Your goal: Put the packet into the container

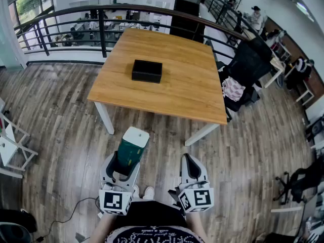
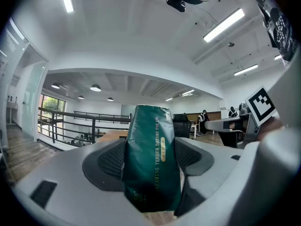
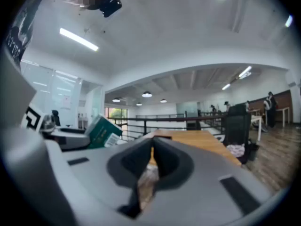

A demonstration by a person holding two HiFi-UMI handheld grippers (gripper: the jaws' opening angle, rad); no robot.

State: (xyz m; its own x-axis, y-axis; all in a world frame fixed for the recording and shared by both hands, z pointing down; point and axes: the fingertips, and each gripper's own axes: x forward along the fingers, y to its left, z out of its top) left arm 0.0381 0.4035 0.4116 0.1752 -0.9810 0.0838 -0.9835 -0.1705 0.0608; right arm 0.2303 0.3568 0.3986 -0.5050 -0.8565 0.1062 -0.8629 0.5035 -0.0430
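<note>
My left gripper (image 1: pixel 125 167) is shut on a dark green packet (image 1: pixel 131 150) with a white top, which stands upright between the jaws over the wooden floor. In the left gripper view the packet (image 2: pixel 153 161) fills the gap between both pads, gold print running up its side. My right gripper (image 1: pixel 191 168) hangs beside it on the right, jaws shut with nothing between them; in its own view the tips (image 3: pixel 151 161) meet. The black container (image 1: pixel 147 71) lies on the wooden table (image 1: pixel 192 92) ahead, well beyond both grippers. The packet (image 3: pixel 103 132) also shows at the left of the right gripper view.
A black railing (image 1: pixel 76 15) curves behind the table. A dark office chair with a cloth on it (image 1: pixel 243 72) stands at the table's right side. A white rack (image 1: pixel 10 146) is at the left edge, and a cable (image 1: pixel 71 214) lies on the floor at lower left.
</note>
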